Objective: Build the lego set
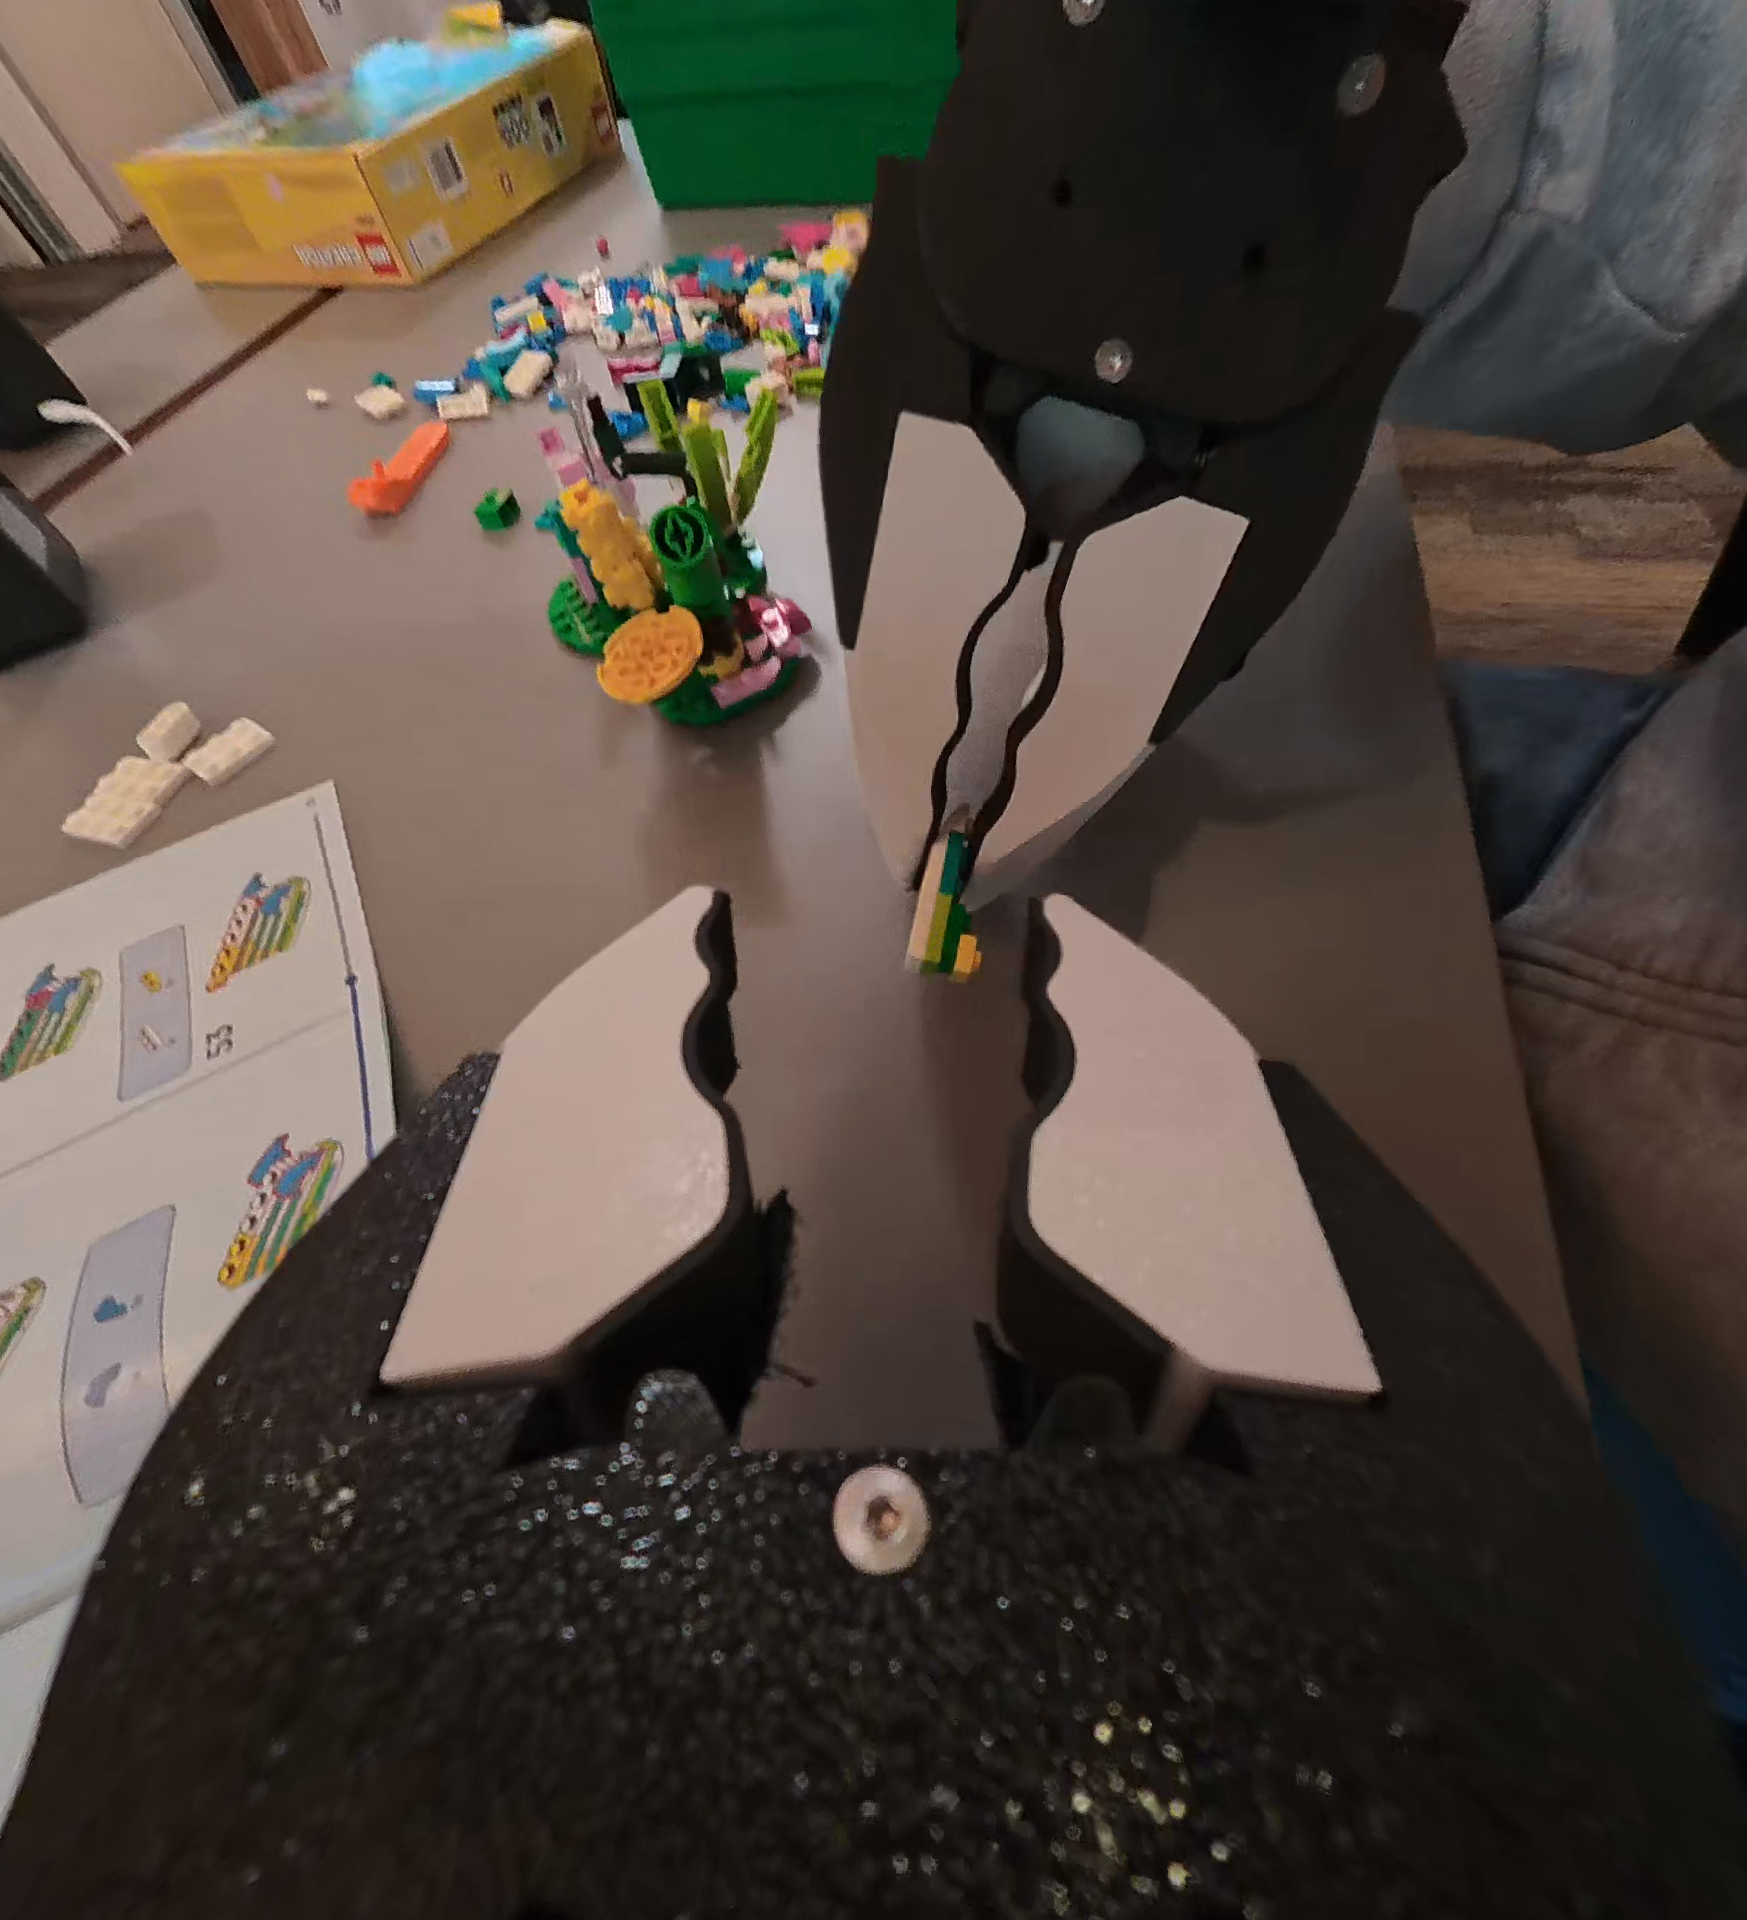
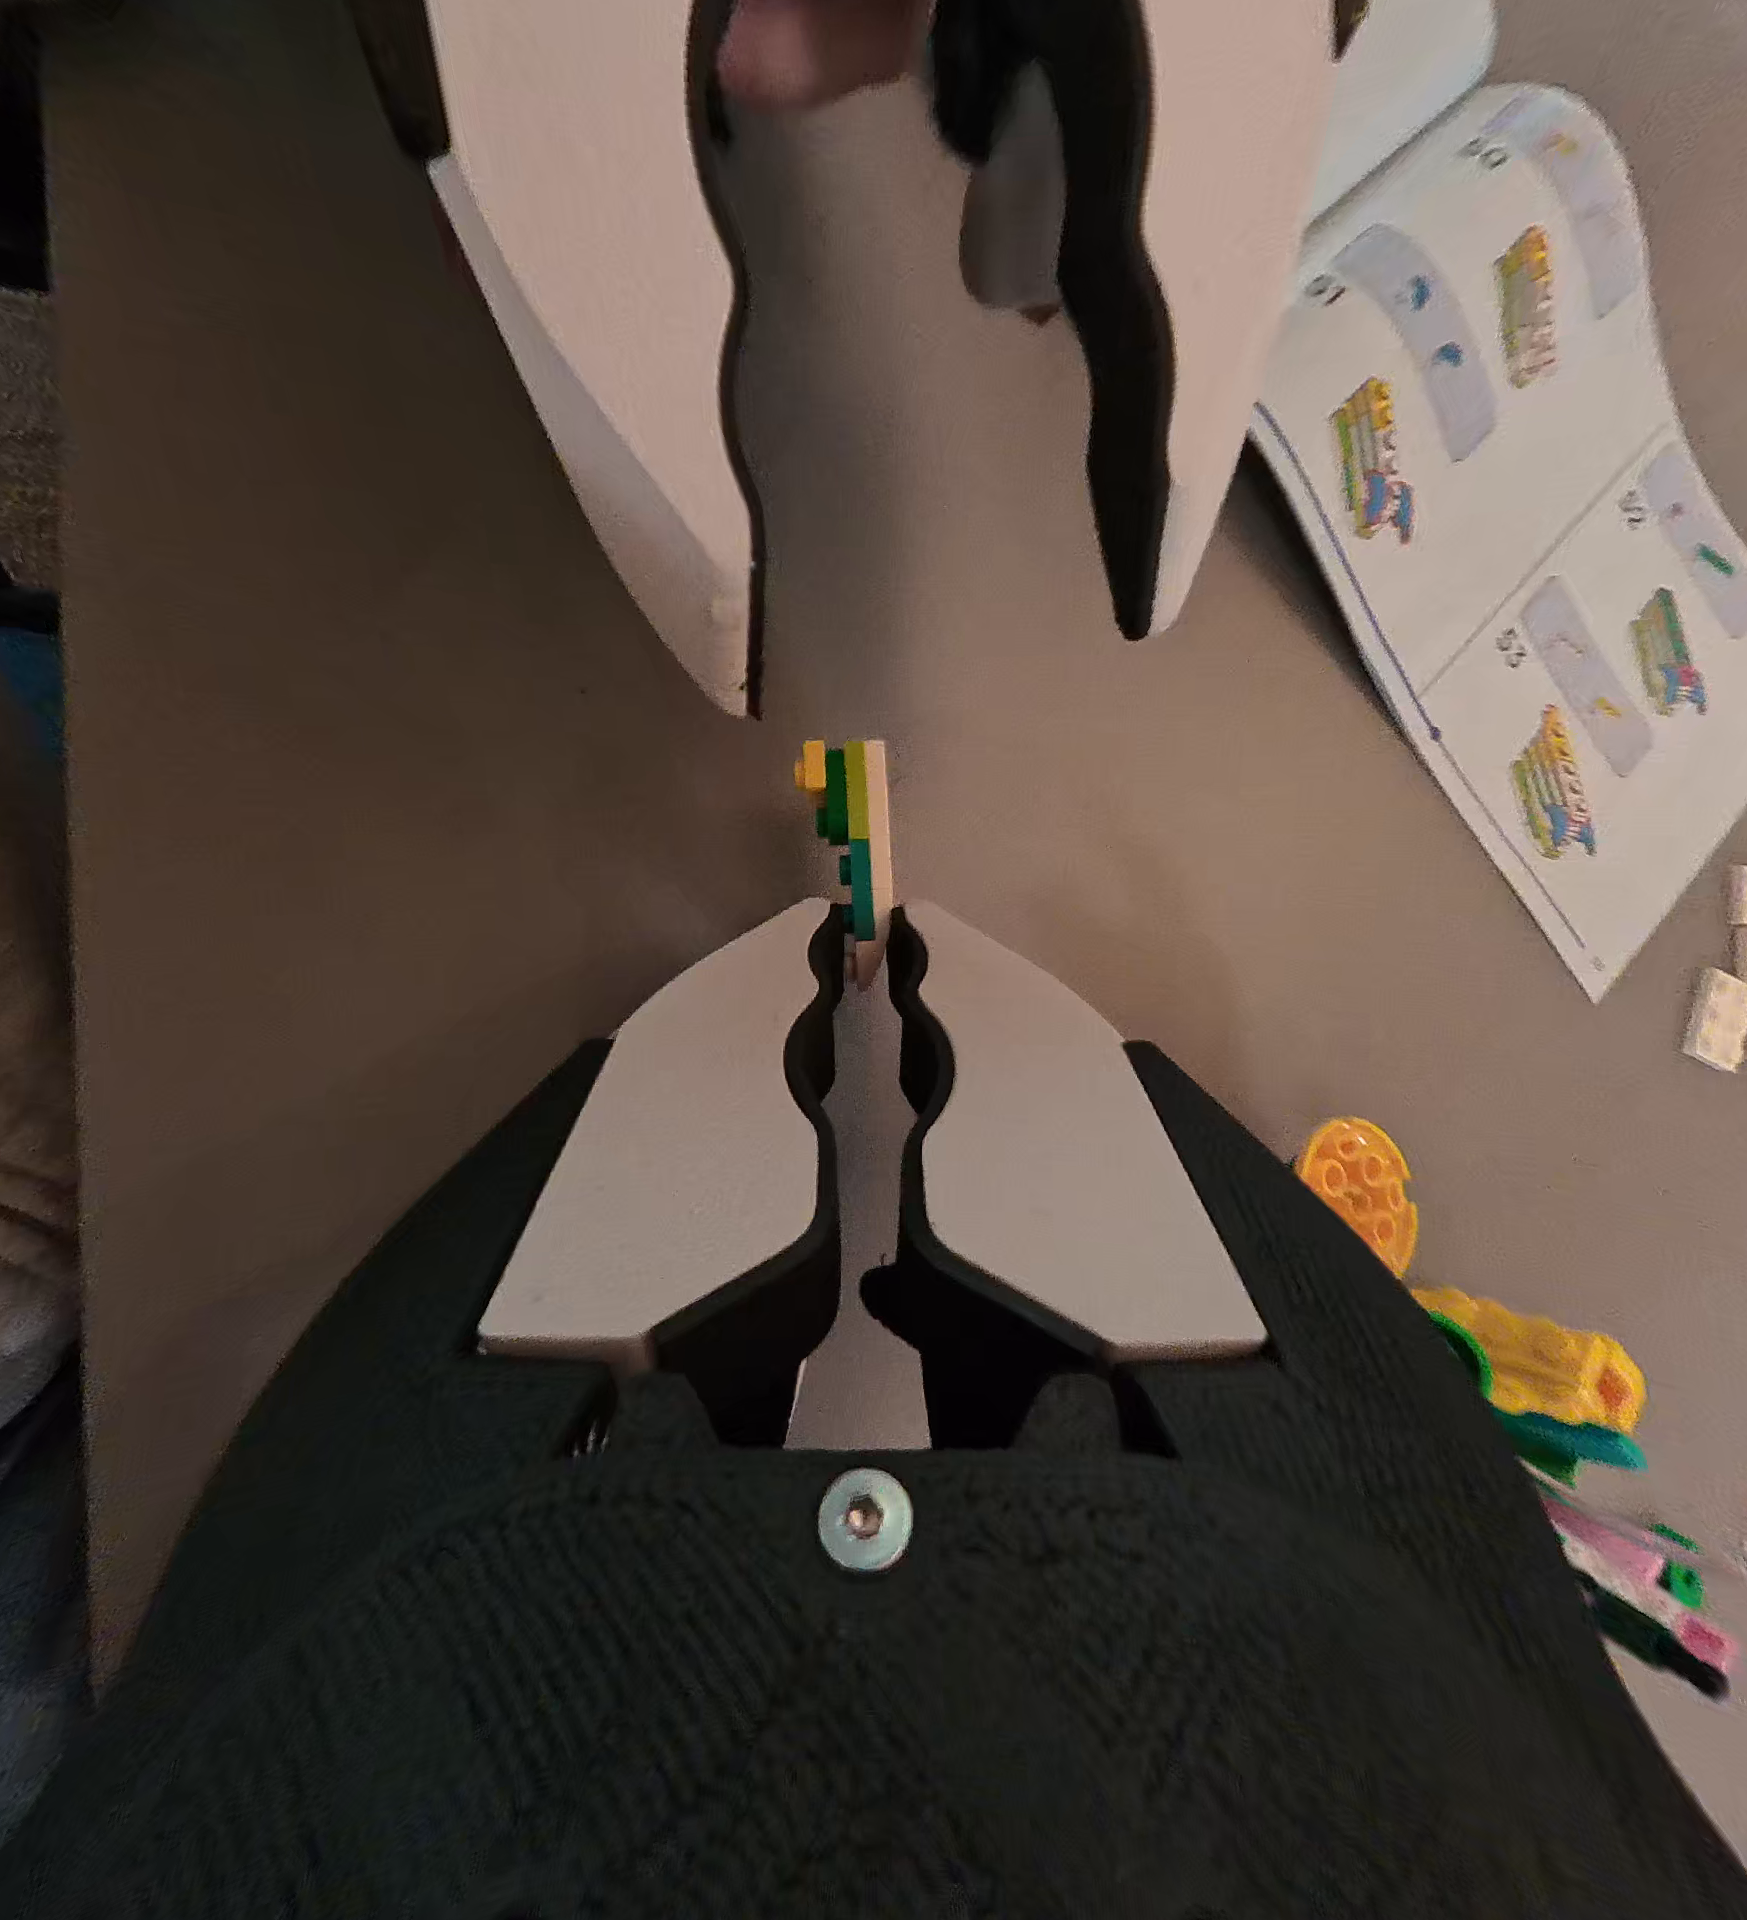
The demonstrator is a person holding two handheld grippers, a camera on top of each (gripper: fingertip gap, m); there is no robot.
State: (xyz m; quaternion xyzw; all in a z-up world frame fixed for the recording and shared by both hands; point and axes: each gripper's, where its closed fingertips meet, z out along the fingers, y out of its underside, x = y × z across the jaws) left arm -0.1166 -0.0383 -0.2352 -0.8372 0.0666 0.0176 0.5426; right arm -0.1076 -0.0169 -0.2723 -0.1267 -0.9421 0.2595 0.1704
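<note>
My right gripper (image 2: 861, 914) is shut on a small stack of toy brick plates (image 2: 853, 821), white, lime, teal, dark green and yellow, held by one end above the grey table (image 2: 329, 727). The same stack (image 1: 942, 914) shows in the left wrist view, pinched at the tips of the right gripper (image 1: 952, 831), which comes down from above. My left gripper (image 1: 879, 914) is open and empty, its fingertips just short of the stack's free end. It faces me in the right wrist view (image 2: 942, 665), jaws apart.
An open instruction booklet (image 1: 121, 1039) lies at the left. A built flower model (image 1: 682, 603) stands mid-table, with a pile of loose bricks (image 1: 661, 322), an orange piece (image 1: 401, 468), white plates (image 1: 173, 758) and a yellow box (image 1: 370, 177) around. A person's sleeve (image 1: 1679, 935) is at the right. The gap from one gripper's tips to the other's is roughly 5 cm.
</note>
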